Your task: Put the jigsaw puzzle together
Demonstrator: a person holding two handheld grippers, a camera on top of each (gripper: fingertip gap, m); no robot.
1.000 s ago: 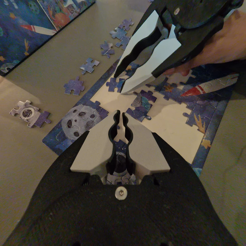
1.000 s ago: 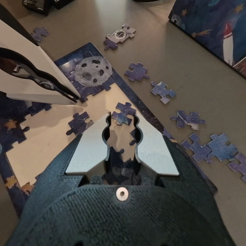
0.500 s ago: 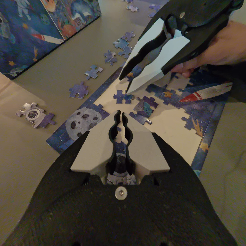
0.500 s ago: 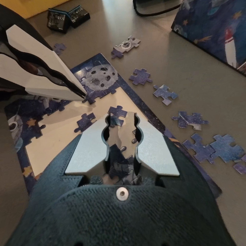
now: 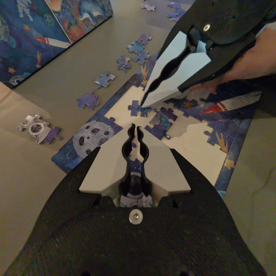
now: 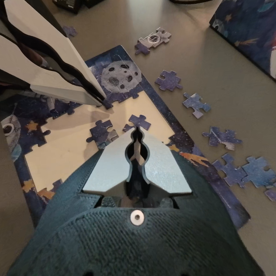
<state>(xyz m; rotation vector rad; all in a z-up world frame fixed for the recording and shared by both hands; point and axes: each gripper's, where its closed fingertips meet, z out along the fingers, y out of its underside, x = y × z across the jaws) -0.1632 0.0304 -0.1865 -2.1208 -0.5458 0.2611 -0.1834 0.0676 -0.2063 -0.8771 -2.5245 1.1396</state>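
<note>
The puzzle tray [image 5: 186,149] has a blue border and a bare cream middle, with a moon section [image 5: 95,134] and a rocket section [image 5: 216,107] fitted in. A loose blue piece [image 5: 135,109] lies flat on the cream area. My right gripper [image 5: 141,104] is shut, its tips resting on that piece's edge; in the right wrist view the gripper [image 6: 137,127] touches the piece [image 6: 139,121]. My left gripper [image 5: 134,127] is almost shut and empty, above the tray beside the moon; it shows in the right wrist view [image 6: 101,101]. A loose joined cluster [image 5: 162,121] lies in the tray.
Several loose blue pieces [image 5: 88,100] lie in a row on the grey table left of the tray, with a joined pair bearing a ring [image 5: 38,128]. The puzzle box [image 5: 37,29] stands at the far left. Small black boxes [image 6: 71,4] lie beyond the tray. A hand [image 5: 253,59] holds the right gripper. Left tips to right tips: about 5 cm. The left tips stand about 6 cm off the moon section [image 5: 95,134]. My right wrist view [image 6: 125,78] looks at it from another angle.
My right gripper has gone from open to shut and come down with its tips on the loose blue piece. My left gripper has barely moved.
</note>
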